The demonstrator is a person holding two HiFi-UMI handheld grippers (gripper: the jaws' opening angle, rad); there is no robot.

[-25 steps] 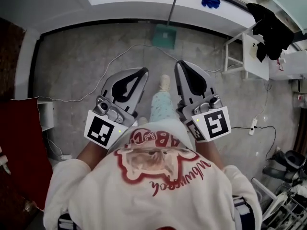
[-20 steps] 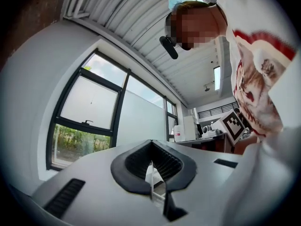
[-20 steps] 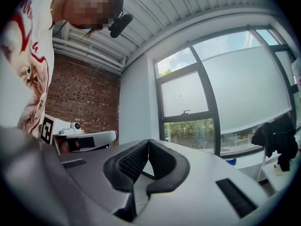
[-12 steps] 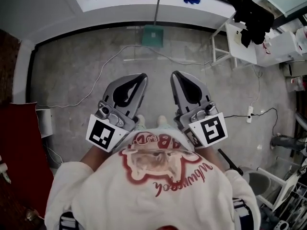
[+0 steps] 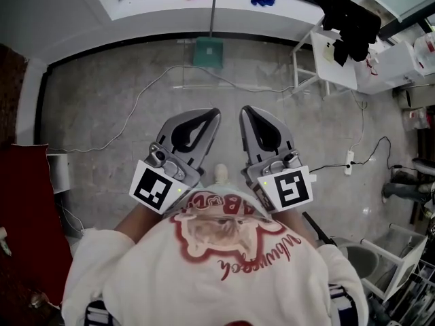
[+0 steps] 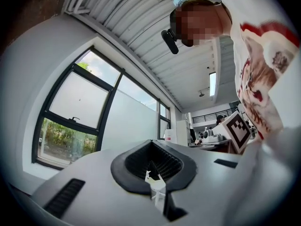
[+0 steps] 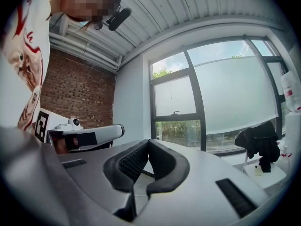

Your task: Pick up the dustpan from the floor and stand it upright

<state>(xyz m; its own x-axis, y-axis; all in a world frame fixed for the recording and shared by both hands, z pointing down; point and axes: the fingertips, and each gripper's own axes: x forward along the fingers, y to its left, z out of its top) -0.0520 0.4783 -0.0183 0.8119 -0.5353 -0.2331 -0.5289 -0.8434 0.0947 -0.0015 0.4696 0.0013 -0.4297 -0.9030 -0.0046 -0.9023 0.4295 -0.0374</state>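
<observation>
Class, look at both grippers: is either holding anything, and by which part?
Nothing is held. The left gripper and right gripper both have their jaws together and empty; the dustpan sits untouched by the far wall.

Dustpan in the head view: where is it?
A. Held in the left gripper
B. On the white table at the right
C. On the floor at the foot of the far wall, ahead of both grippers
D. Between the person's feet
C: the green dustpan sits on the floor by the wall under the window ledge, well apart from the left gripper and the right gripper, whose fingers hold nothing.
</observation>
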